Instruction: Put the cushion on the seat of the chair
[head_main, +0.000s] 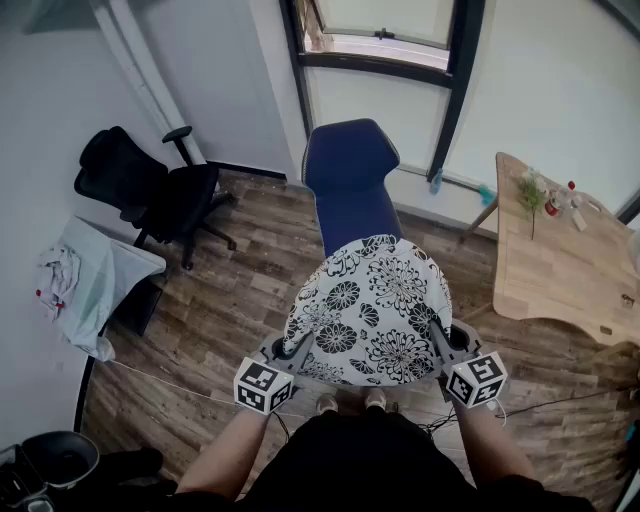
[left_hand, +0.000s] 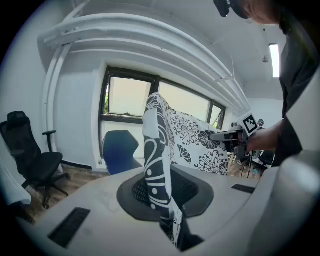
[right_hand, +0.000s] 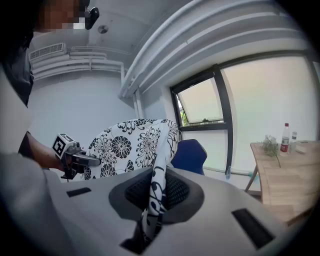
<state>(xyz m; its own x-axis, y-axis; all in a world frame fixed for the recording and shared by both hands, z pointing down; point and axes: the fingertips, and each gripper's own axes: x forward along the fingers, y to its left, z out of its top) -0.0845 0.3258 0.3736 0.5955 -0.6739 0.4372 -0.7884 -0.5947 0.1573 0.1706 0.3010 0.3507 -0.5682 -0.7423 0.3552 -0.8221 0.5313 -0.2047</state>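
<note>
One black office chair (head_main: 150, 190) is seen at the left, well apart; the left gripper (head_main: 298, 352) is clamped on one floral cushion (head_main: 375, 300), held up before the one blue chair (head_main: 350, 180), whose seat is hidden by it; the right gripper (head_main: 440, 345) is pinched on the opposite edge; one wooden table (head_main: 540, 270) is set rightmost, bearing perhaps two bottles (right_hand: 285, 137).

No legible text; only square markers on hand-held gripper (head_main: 291, 363) cubes.

Wooden floor (head_main: 230, 310) beneath blue chair (head_main: 350, 180)
</note>
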